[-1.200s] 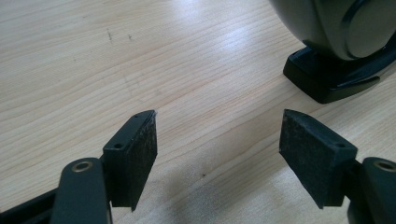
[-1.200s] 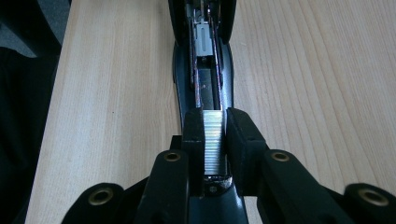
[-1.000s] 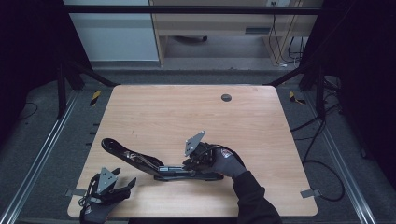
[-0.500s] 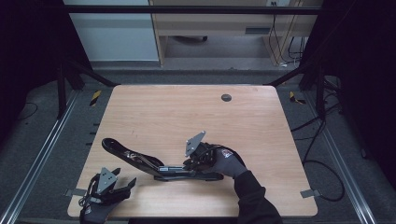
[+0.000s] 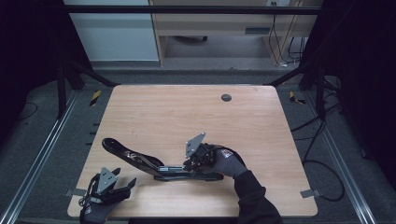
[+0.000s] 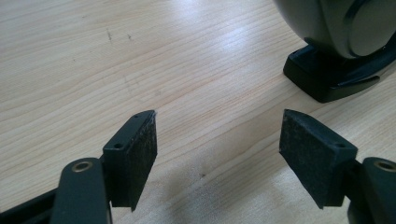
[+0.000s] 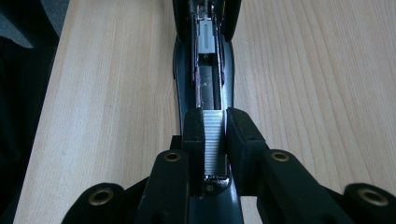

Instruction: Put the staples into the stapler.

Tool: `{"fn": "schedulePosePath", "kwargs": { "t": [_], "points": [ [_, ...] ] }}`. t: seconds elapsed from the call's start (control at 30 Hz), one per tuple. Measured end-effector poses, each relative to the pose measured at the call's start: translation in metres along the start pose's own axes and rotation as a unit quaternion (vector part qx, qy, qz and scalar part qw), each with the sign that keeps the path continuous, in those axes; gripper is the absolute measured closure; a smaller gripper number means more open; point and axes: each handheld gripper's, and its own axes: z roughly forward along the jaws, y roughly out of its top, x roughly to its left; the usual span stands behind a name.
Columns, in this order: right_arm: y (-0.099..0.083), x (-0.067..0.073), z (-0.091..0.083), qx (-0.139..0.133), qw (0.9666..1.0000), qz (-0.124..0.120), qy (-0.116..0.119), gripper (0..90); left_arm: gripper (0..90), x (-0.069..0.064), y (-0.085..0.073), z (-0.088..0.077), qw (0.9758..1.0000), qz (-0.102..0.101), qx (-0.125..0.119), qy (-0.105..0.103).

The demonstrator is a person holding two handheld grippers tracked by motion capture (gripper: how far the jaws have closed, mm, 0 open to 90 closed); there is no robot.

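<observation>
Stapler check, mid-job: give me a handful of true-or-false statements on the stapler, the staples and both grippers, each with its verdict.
1. The stapler lies opened out on the table. True.
2. The right gripper has its jaws closed on a strip of staples over the stapler's open channel. True.
3. The left gripper is clamped on the stapler's base. False: its jaws stand open over bare wood, with nothing between them.
4. The stapler sits at the far edge, beside the round hole. False: it lies near the person's edge, well short of the hole.
5. In the high view the left gripper rests at the near left corner, apart from the stapler. True.
</observation>
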Motion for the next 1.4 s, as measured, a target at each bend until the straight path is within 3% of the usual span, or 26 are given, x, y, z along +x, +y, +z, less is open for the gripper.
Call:
{"fn": "schedulePosePath", "kwargs": {
  "t": [0.2,0.33,0.43,0.63,0.8,1.0,1.13,1.2,1.33,1.37,1.4],
  "points": [
    [0.000,0.000,0.001,0.001,1.0000,-0.004,0.000,78.1,27.1,0.000,0.000,0.000,1.0000,0.000,0.000,0.000],
    [0.000,-0.002,0.003,0.010,0.9999,0.007,0.004,77.4,27.1,0.000,0.000,0.000,1.0000,-0.002,-0.001,0.000],
    [0.000,-0.002,0.003,0.011,0.9998,0.019,0.003,71.2,27.1,0.000,0.000,0.000,1.0000,-0.002,-0.001,0.000],
    [0.000,-0.002,-0.002,0.005,0.9995,0.031,-0.010,69.0,27.0,0.000,0.000,-0.001,1.0000,-0.002,-0.002,0.000],
    [0.001,0.001,-0.010,-0.012,0.9973,0.063,-0.037,68.1,26.9,-0.001,0.001,-0.002,1.0000,-0.004,-0.006,-0.003],
    [-0.001,0.006,-0.015,-0.020,0.9907,0.108,-0.081,68.0,26.6,-0.002,0.002,-0.003,0.9999,-0.006,-0.011,-0.004],
    [-0.005,0.007,-0.022,-0.037,0.9829,0.133,-0.121,66.2,26.6,-0.001,0.002,-0.005,0.9998,-0.008,-0.017,-0.003],
    [-0.008,0.007,-0.027,-0.055,0.9775,0.148,-0.140,65.6,26.6,-0.001,0.002,-0.006,0.9997,-0.010,-0.020,-0.004],
    [-0.018,0.010,-0.033,-0.065,0.9645,0.178,-0.184,64.6,26.6,-0.003,0.003,-0.008,0.9997,-0.010,-0.024,-0.006],
    [-0.022,0.012,-0.035,-0.070,0.9601,0.184,-0.198,64.7,26.6,-0.003,0.003,-0.008,0.9997,-0.009,-0.024,-0.005],
    [-0.025,0.012,-0.036,-0.076,0.9583,0.187,-0.202,64.7,26.6,-0.003,0.003,-0.008,0.9996,-0.010,-0.026,-0.006]
  ]
}}
